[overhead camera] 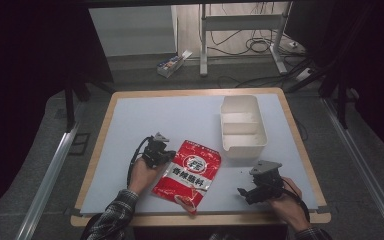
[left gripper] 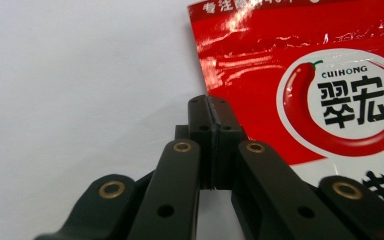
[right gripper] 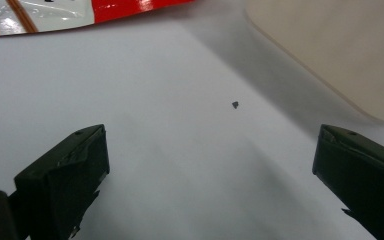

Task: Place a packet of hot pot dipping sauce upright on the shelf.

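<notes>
Where your left hand-held gripper (overhead camera: 166,156) meets the red seasoning pouch (overhead camera: 188,175), its jaws are clenched flat together, tips right at the pouch's left edge; from the left gripper view you cannot tell whether any film is pinched between them. That view gives you the clearest print: "CUIHONG" in small green capitals above two bold black Chinese characters, set in a white roundel ringed by a red chilli (left gripper: 300,80), with a line of white Chinese type along the pouch's top seam. In the high view a white band lower down carries four more large black characters.

The pouch lies flat on the grey counter (overhead camera: 145,120), tilted, near the front edge and between your two hands; its lower corner comes close to the counter's wooden front lip. Your right hand-held gripper (overhead camera: 245,192) rests to the right of the pouch and well apart from it, released, its jaws standing wide with bare counter between them. A tiny dark speck (right gripper: 235,104) sits on the surface ahead of those jaws.

The white two-compartment bin (overhead camera: 242,125) stands behind and to the right, its front wall near the pouch's upper right corner but not touching. You have open counter to the left and behind the pouch, and a narrower strip between the bin and the right edge.
</notes>
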